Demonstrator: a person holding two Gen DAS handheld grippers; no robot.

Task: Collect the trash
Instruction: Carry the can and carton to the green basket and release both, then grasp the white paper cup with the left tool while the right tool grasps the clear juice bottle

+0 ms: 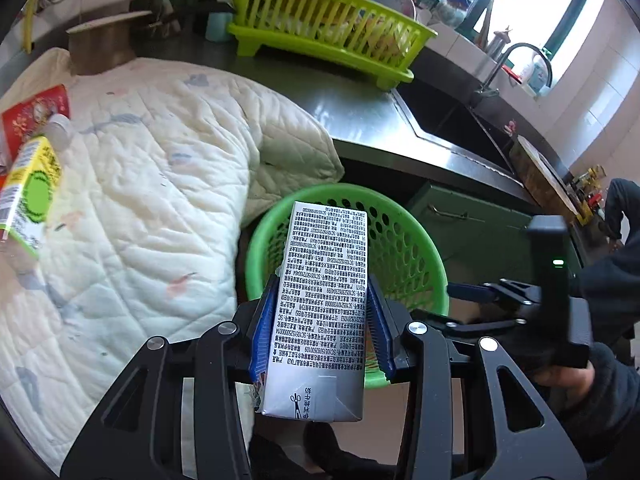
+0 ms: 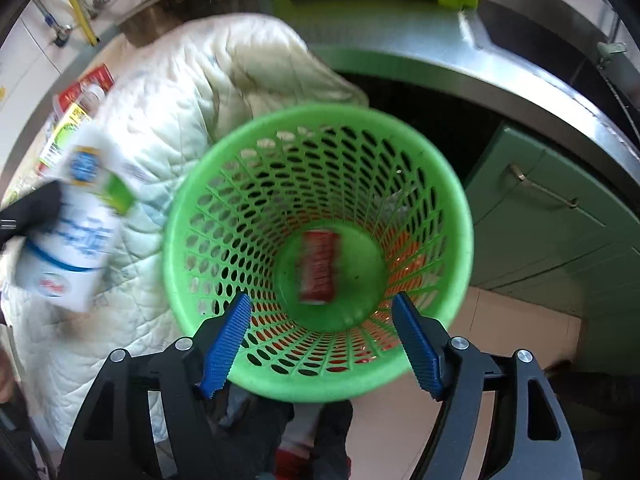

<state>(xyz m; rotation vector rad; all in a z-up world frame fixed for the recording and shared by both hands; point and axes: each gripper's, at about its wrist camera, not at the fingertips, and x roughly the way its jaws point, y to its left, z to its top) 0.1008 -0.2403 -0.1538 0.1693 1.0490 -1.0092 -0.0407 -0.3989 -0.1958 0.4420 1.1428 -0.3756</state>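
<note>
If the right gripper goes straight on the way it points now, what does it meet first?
The open right gripper points down into the green basket. Nothing shows between its fingers and the opening, so it would probably reach the red wrapper on the basket floor first, though depth is hard to judge and the near rim lies close below.

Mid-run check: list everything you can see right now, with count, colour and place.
Milk carton: 1, white with black print, clamped in the left gripper, over the basket.
Waste basket: 1, green perforated, on the floor beside the counter.
Red packet: 1, at the basket bottom.
Quilted cloth: 1, cream, spread on the counter.
Yellow-green carton: 1, lying on the cloth's left edge.
Red box: 1, behind that carton.
Dish rack: 1, lime green, back of the counter.
Sink: 1, steel, right of the rack.
Left gripper: black, blue pads, shut.
Right gripper: black, blue pads, open, empty, above the basket.
</note>
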